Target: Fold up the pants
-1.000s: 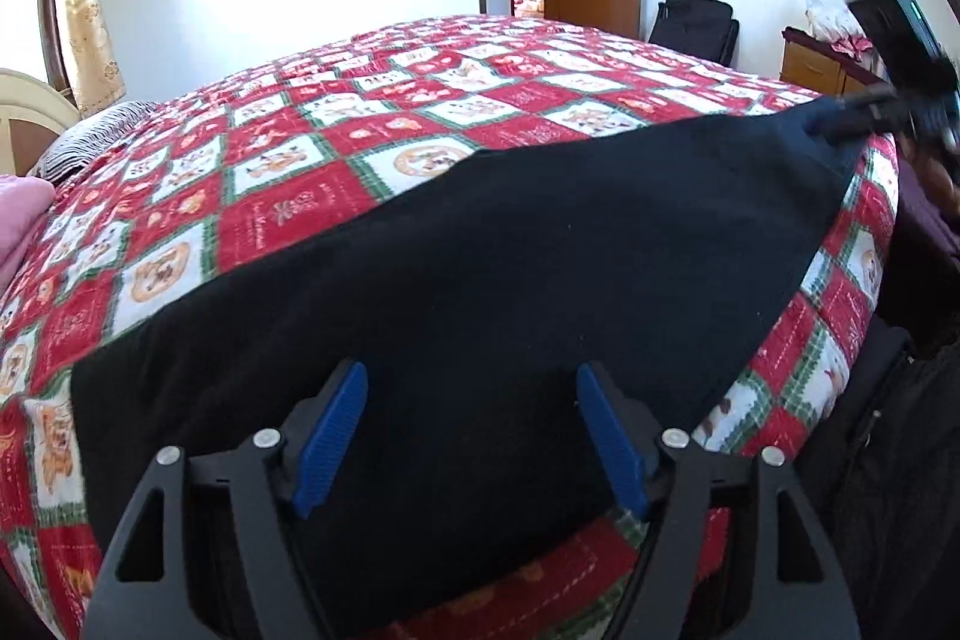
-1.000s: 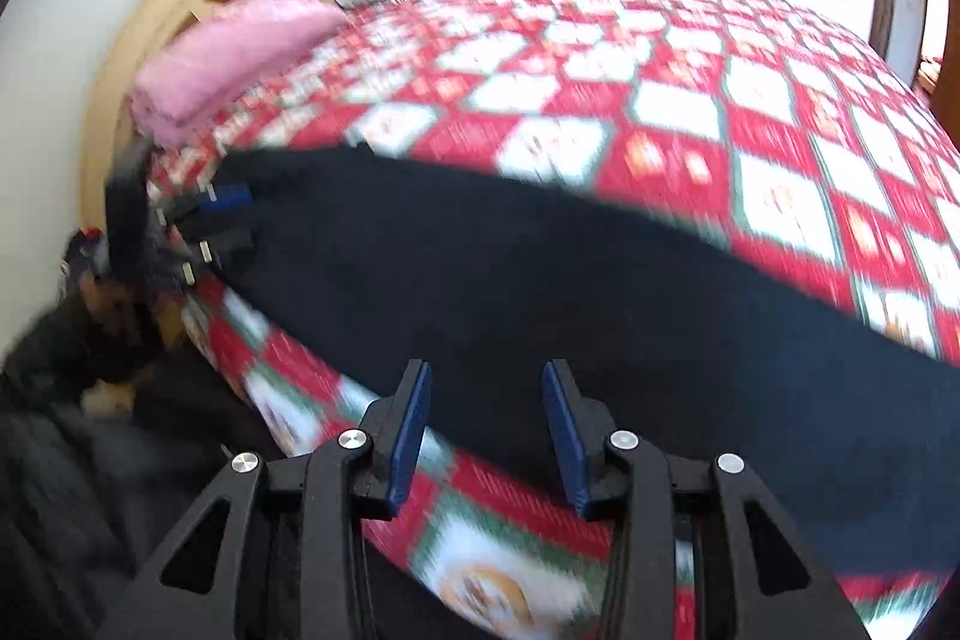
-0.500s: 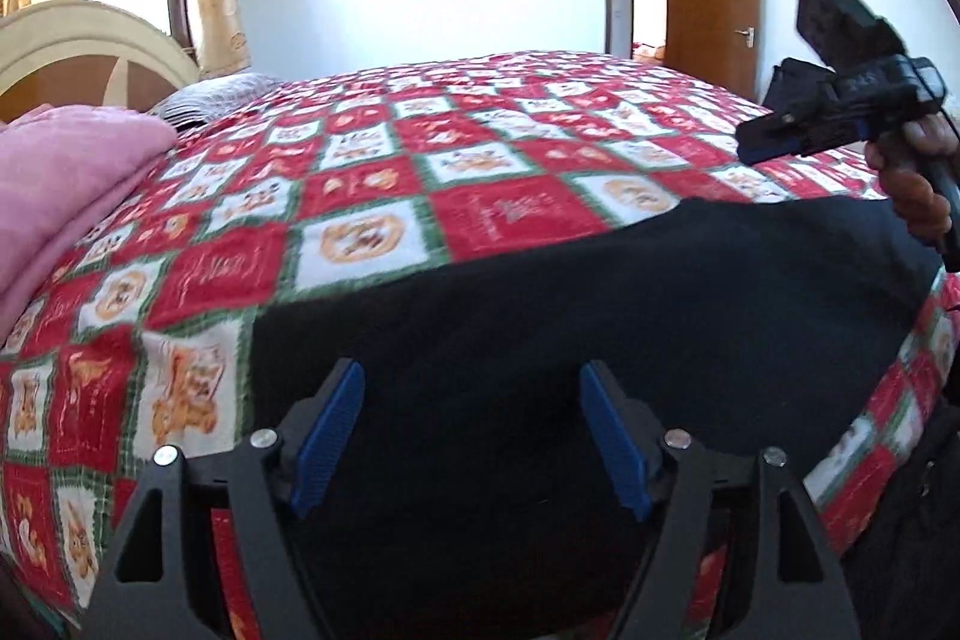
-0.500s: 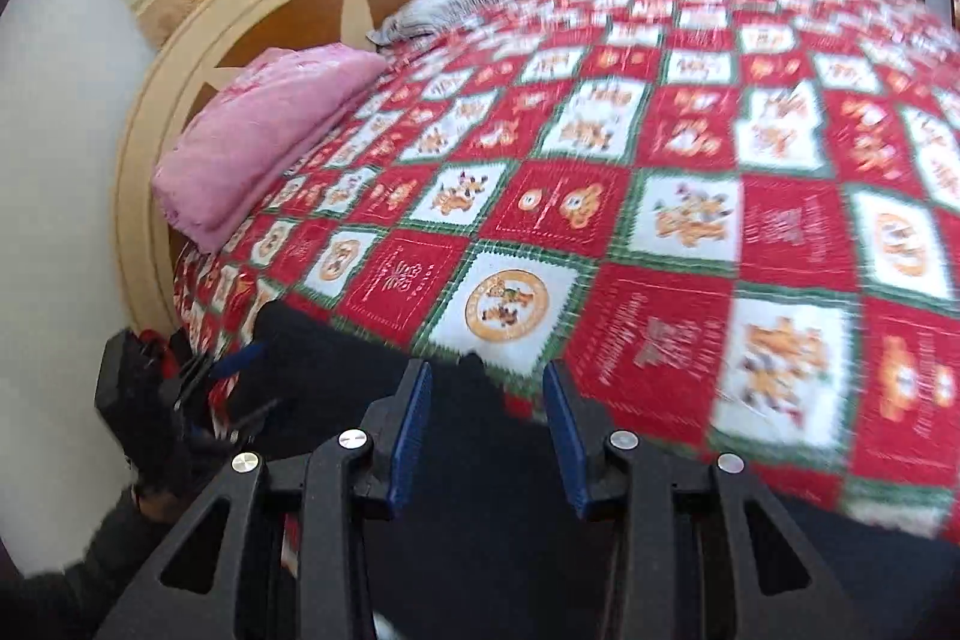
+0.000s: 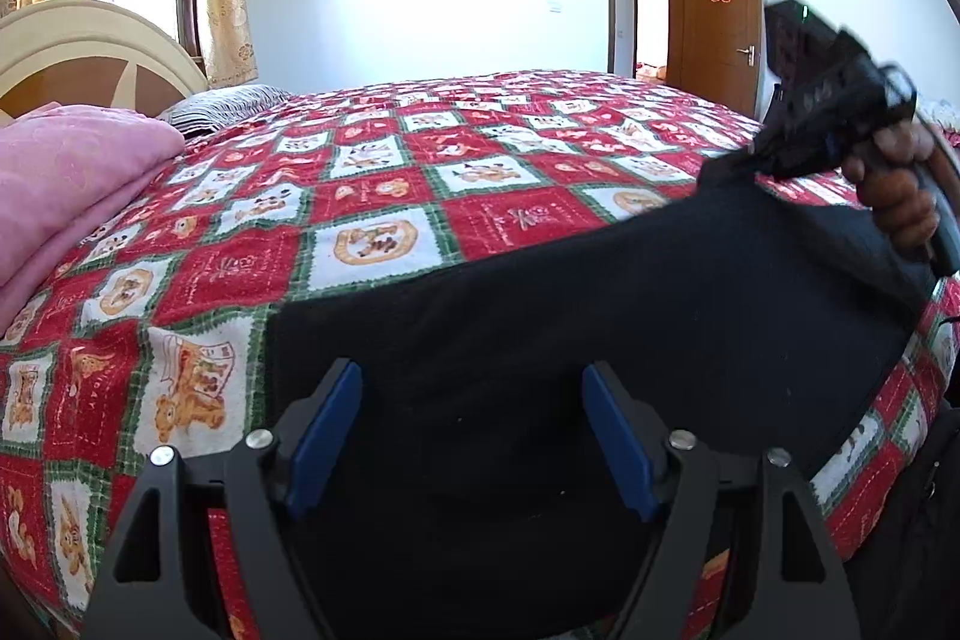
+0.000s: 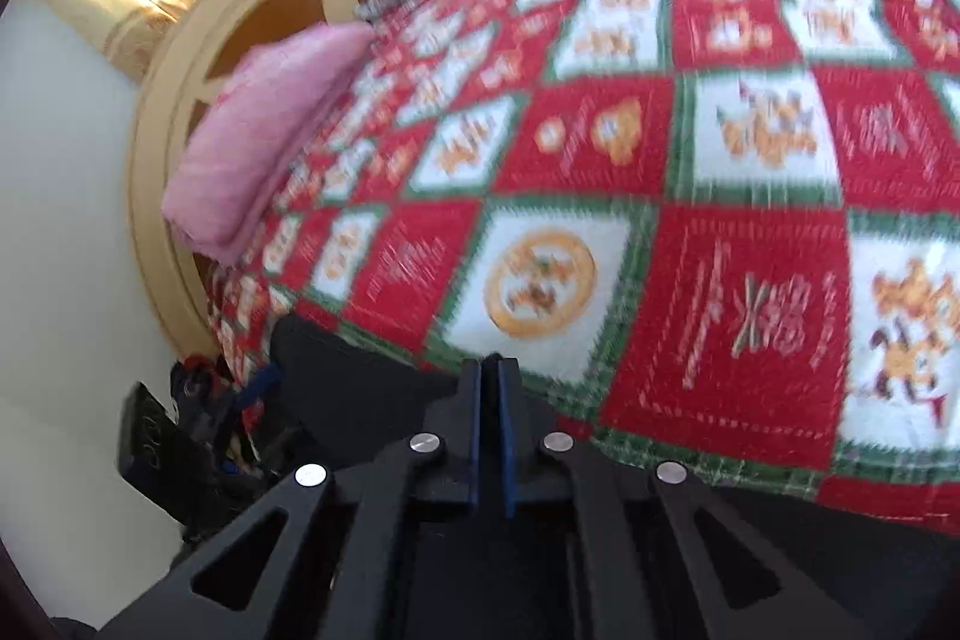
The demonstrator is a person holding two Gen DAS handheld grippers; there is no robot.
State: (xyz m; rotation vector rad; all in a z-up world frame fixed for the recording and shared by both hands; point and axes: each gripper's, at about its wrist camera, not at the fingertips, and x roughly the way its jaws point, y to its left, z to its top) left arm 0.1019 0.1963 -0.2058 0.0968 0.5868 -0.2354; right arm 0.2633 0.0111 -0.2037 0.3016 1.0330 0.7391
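A: Confirm largest item first.

B: Bed [image 5: 480, 196], covered in a red, white and green check quilt, filling most of both views. Cream and wood headboard [image 5: 90, 40] at the far left end.

A: Location of the pants [image 5: 600, 310]?

B: Black, spread lengthwise along the near edge of the bed, flat on the quilt for most of the length. Far right corner raised off the quilt and pulled up to a point. Left end square, lying short of the folded pink blanket [image 5: 60, 184], with quilt showing between.

A: Position of the blanket?

B: On the quilt by the headboard, well apart from both tools.

A: State of the left tool [image 5: 471, 376]?

B: Jaws wide apart, low over the near part of the pants, blue pads clear of the cloth. Nothing gripped.

A: State of the right tool [image 6: 492, 364]?

B: Jaws closed flat together, pinching the raised corner of the pants, as seen from the left wrist view. Own view blurred, black cloth visible just under the tips.

A: Smallest item?

B: Hand [image 5: 900, 196] wrapped around the handle of the right tool.
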